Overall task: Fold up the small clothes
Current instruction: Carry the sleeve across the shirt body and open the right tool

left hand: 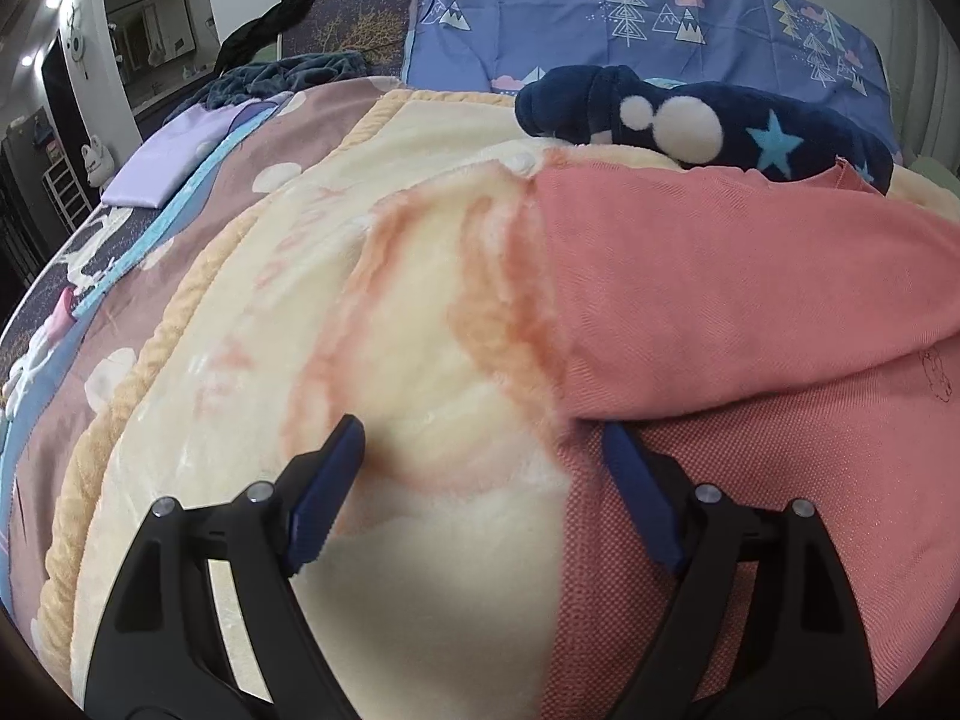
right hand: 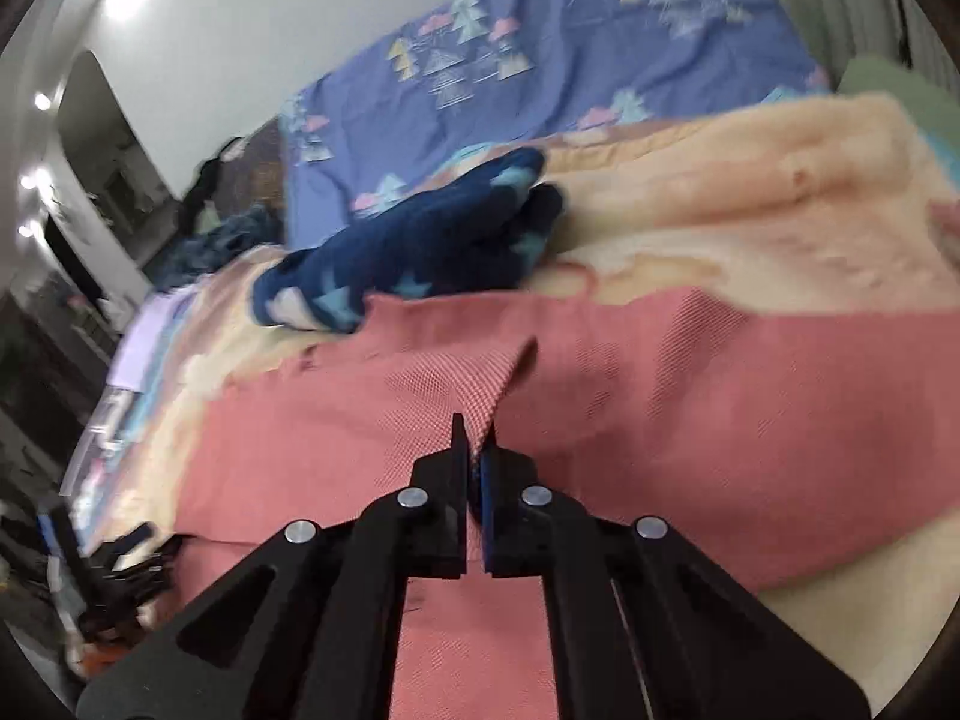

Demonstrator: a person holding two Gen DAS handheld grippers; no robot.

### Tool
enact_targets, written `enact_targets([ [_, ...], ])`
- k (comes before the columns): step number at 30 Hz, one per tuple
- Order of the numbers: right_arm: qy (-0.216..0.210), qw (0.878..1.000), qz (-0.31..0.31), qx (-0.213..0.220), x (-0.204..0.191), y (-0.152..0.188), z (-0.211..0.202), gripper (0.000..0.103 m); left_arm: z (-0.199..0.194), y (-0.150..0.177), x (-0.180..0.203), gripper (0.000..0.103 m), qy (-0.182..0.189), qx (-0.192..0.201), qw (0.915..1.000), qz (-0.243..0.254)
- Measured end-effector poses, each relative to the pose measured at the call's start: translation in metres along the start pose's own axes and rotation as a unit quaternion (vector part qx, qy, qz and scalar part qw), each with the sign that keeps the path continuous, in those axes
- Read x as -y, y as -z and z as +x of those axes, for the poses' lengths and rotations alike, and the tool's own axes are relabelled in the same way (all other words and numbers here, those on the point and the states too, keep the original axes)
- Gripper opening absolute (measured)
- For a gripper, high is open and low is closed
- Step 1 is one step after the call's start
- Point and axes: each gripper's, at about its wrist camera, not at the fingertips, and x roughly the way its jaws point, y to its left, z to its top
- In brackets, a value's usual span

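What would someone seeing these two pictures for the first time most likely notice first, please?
Most striking is the pink garment spread across the cream blanket, with the right gripper shut on a pinched ridge of its fabric. The left gripper hangs open at the garment's edge. Behind lies a navy fleece piece with stars.

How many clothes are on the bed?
3 that I can tell: pink garment in front, navy starry fleece behind it, folded lilac piece far left. A dark heap beyond may hold more.

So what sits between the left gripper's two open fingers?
Left wrist view: bare cream blanket mostly, with the pink garment edge just inside the left gripper.
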Motion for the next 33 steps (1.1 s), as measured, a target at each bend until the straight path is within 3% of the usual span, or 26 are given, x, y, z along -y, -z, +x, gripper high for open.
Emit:
enact_targets([
  [2,0.008,0.999,0.018,-0.043,0.011,0.005,0.015,0.008,-0.001,0.001,-0.001,0.084,0.0,0.001,1.0,-0.002],
  [5,-0.025,0.997,0.063,-0.021,0.027,0.018,0.007,0.009,-0.003,0.002,-0.005,0.084,-0.002,0.002,1.0,-0.009],
  [8,-0.076,0.996,0.035,-0.004,0.016,0.028,-0.009,0.01,-0.013,0.003,-0.007,0.079,-0.006,0.01,0.9998,-0.015],
  [10,-0.092,0.996,0.008,-0.017,0.004,0.033,-0.009,0.01,-0.029,0.002,-0.005,0.049,0.019,0.023,0.9994,-0.02],
  [12,-0.064,0.997,-0.013,-0.046,-0.004,0.038,0.008,0.012,-0.045,-0.003,-0.001,0.033,0.064,0.036,0.9967,-0.035],
  [14,-0.047,0.996,0.002,-0.075,-0.003,0.045,0.03,0.012,-0.055,-0.013,0.012,0.032,0.103,0.048,0.9927,-0.039],
  [17,-0.056,0.996,0.018,-0.063,0.002,0.044,0.027,0.012,-0.052,-0.026,0.045,0.033,0.14,0.052,0.9887,-0.015],
  [18,-0.055,0.997,0.014,-0.059,0.003,0.042,0.019,0.013,-0.045,-0.029,0.056,0.04,0.146,0.048,0.988,-0.005],
  [19,-0.05,0.998,0.017,-0.042,0.009,0.042,0.004,0.017,-0.033,-0.03,0.069,0.052,0.142,0.039,0.9891,0.008],
  [21,-0.037,0.999,0.032,0.002,0.028,0.042,-0.026,0.045,0.001,-0.023,0.091,0.056,0.08,0.016,0.9955,0.047],
  [22,-0.021,0.999,0.042,0.027,0.044,0.041,-0.044,0.046,0.018,-0.015,0.099,0.056,0.066,0.001,0.9959,0.062],
  [24,0.02,0.995,0.073,0.061,0.084,0.041,-0.075,0.046,0.014,-0.016,0.102,0.055,0.06,0.01,0.9958,0.068],
  [26,0.057,0.986,0.128,0.095,0.131,0.044,-0.103,0.046,0.013,-0.014,0.101,0.055,0.066,0.012,0.9957,0.064],
  [27,0.074,0.975,0.178,0.114,0.164,0.048,-0.12,0.046,0.013,-0.014,0.099,0.055,0.072,0.011,0.9956,0.059],
  [29,0.07,0.947,0.276,0.147,0.218,0.061,-0.144,0.046,0.014,-0.014,0.096,0.056,0.08,0.009,0.9954,0.051],
  [33,0.068,0.909,0.379,0.16,0.279,0.079,-0.152,0.046,0.013,-0.013,0.096,0.056,0.079,0.01,0.9954,0.052],
])
